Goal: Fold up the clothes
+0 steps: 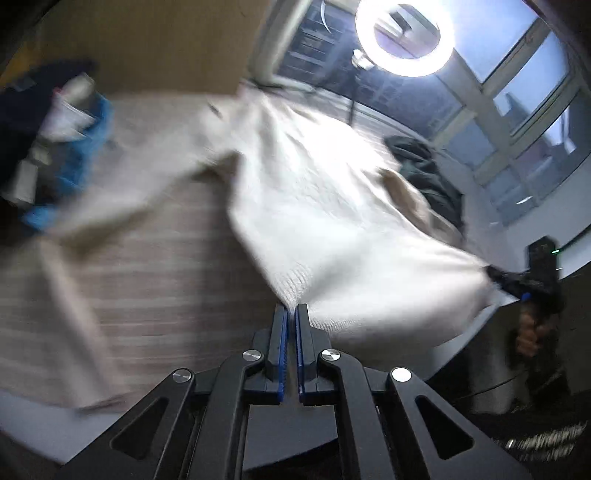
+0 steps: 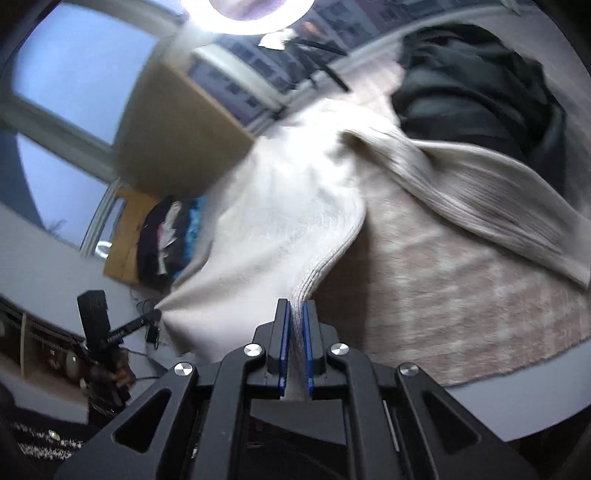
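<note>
A cream knit sweater [image 1: 317,206] hangs stretched in the air above the table, blurred by motion. My left gripper [image 1: 291,310] is shut on one ribbed hem corner. My right gripper [image 2: 296,308] is shut on the other hem corner of the sweater [image 2: 280,218]. In the left wrist view the right gripper [image 1: 496,275] shows at the far right, pinching the cloth. In the right wrist view the left gripper [image 2: 153,314] shows at the left, holding the other corner. One sleeve [image 2: 480,192] trails to the right over the table.
A beige striped cloth [image 1: 166,277] covers the table, also in the right wrist view [image 2: 461,295]. A dark green garment [image 1: 428,170] lies at the far side. A pile of dark, white and blue clothes [image 1: 55,129] sits at the left. A ring light [image 1: 404,35] shines above.
</note>
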